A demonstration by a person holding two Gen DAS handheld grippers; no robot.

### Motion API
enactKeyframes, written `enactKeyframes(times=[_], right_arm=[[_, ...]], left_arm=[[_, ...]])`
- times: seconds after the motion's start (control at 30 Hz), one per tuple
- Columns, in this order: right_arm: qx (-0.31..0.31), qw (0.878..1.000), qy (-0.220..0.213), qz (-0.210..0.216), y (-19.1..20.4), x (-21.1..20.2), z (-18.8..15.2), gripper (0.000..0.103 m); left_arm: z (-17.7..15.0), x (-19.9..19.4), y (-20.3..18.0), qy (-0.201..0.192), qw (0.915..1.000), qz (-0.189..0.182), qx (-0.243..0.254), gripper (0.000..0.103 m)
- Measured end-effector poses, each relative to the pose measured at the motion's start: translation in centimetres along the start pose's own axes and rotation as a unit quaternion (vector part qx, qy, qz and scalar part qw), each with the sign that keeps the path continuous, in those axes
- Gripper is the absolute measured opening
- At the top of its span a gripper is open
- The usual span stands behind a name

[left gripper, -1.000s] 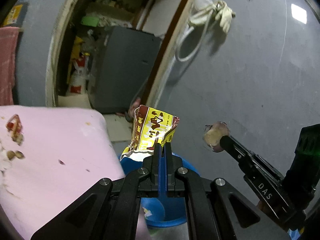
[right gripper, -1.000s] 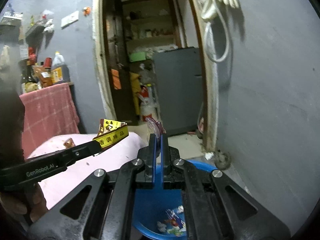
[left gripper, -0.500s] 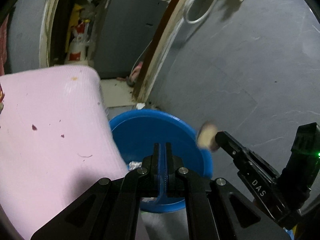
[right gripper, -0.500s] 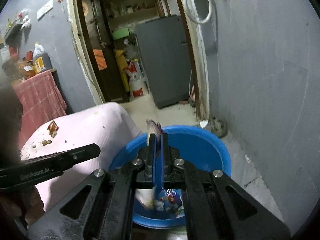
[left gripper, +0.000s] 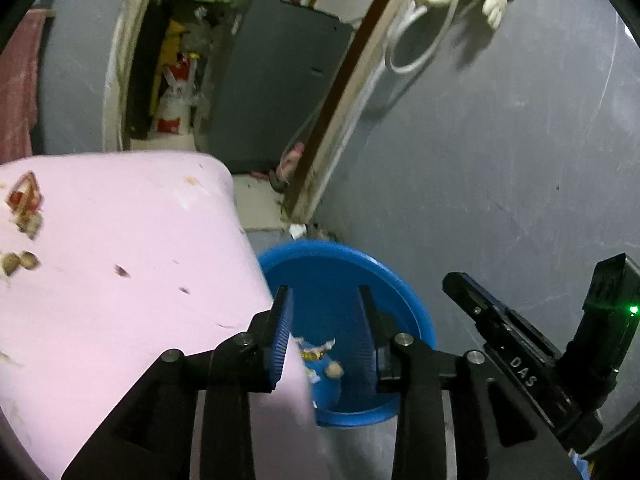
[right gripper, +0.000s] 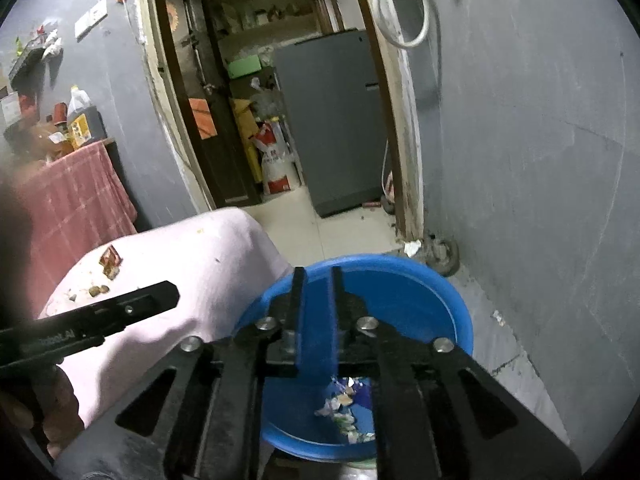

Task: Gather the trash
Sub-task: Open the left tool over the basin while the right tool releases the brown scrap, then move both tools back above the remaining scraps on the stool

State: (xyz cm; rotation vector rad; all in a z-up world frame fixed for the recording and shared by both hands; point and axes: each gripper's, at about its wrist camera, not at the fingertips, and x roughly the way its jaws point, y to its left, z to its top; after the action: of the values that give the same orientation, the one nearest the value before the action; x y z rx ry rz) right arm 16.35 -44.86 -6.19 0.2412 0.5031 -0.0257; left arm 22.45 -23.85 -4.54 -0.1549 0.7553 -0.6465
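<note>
Pink cloth on the desk (left gripper: pixel 120 264) filled the lower left of the left view; scraps (left gripper: pixel 24 204) at its left edge, well apart from the blue basin (left gripper: pixel 404 296) at centre, risked being missed. Left hand-held gripper (left gripper: pixel 324 334) and right hand-held gripper (right gripper: pixel 317 312) hung over the basin's wrappers (right gripper: pixel 344 412), jaws opening, nothing between.

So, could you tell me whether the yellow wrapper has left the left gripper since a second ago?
Yes. The left gripper, jaws opening, holds nothing now; wrappers lie down in the blue basin beside the pink table.

Basin (right gripper: pixel 448 300) lower centre of frame, wrappers (right gripper: pixel 348 412) inside; table (right gripper: pixel 200 264) touching its left; wall right.
</note>
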Motion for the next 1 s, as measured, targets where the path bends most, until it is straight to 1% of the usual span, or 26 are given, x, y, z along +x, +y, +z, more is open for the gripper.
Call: enactKeyframes(times=[0.03,0.07,0.13,0.2,0.27,0.33,0.37,0.4,0.43,0.47,0.53,0.57,0.6,0.63,0.7,0.8,0.9,1.0], right_arm=[[-0.001,1.000,-0.006,0.001,0.3,-0.3,0.3,0.027],[-0.002,1.000,-0.013,0.004,0.6,-0.6,0.6,0.029],[-0.007,1.000,-0.024,0.007,1.5,-1.2,1.2,0.036],[-0.012,0.999,-0.036,0.010,2.4,-1.8,1.7,0.041],[-0.017,0.999,-0.047,0.015,3.4,-2.3,2.1,0.047],[-0.023,0.998,-0.058,0.021,4.6,-2.8,2.6,0.057],[-0.024,0.998,-0.061,0.023,5.0,-3.0,2.7,0.060],[-0.026,0.997,-0.068,0.026,5.6,-3.3,2.8,0.065],[-0.027,0.997,-0.072,0.029,6.0,-3.4,2.9,0.070],[-0.028,0.996,-0.078,0.034,6.5,-3.7,3.0,0.073],[-0.031,0.994,-0.094,0.042,7.8,-4.2,3.3,0.083],[-0.033,0.993,-0.100,0.045,8.3,-4.4,3.4,0.085],[-0.035,0.992,-0.109,0.048,8.9,-4.6,3.6,0.089],[-0.037,0.991,-0.115,0.051,9.3,-4.9,3.6,0.093],[-0.041,0.988,-0.134,0.057,10.3,-5.4,3.7,0.098],[-0.046,0.984,-0.157,0.065,11.7,-6.0,4.0,0.103],[-0.051,0.981,-0.171,0.073,13.0,-6.4,4.1,0.103],[-0.058,0.979,-0.177,0.080,14.4,-6.4,4.1,0.103]], left_arm=[[0.2,-0.6,0.2,-0.007,1.0000,0.006,0.002,0.028],[0.3,-1.2,0.4,-0.014,0.9998,0.012,0.003,0.028],[0.7,-2.6,0.9,-0.029,0.9994,0.021,0.002,0.033],[0.9,-4.0,1.5,-0.046,0.9984,0.032,0.001,0.045],[1.3,-5.5,2.2,-0.067,0.9969,0.042,-0.002,0.050],[1.5,-6.8,2.7,-0.082,0.9952,0.053,-0.001,0.056],[1.6,-7.6,2.9,-0.091,0.9940,0.061,-0.001,0.061],[1.7,-8.4,3.3,-0.102,0.9923,0.070,0.000,0.066],[1.6,-9.1,3.4,-0.111,0.9909,0.077,0.001,0.070],[1.6,-9.9,3.7,-0.121,0.9890,0.085,0.002,0.073],[1.7,-11.2,4.3,-0.139,0.9855,0.098,0.003,0.079],[1.6,-11.9,4.6,-0.149,0.9831,0.107,0.003,0.085],[1.5,-12.5,4.7,-0.159,0.9806,0.115,0.003,0.090],[1.5,-13.2,5.0,-0.171,0.9779,0.121,0.003,0.091],[1.5,-14.3,5.6,-0.193,0.9725,0.131,0.008,0.096],[1.4,-15.8,6.1,-0.216,0.9644,0.151,0.016,0.097],[1.3,-17.1,7.1,-0.230,0.9586,0.167,0.016,0.099],[0.7,-18.3,8.0,-0.243,0.9529,0.181,0.012,0.100]])
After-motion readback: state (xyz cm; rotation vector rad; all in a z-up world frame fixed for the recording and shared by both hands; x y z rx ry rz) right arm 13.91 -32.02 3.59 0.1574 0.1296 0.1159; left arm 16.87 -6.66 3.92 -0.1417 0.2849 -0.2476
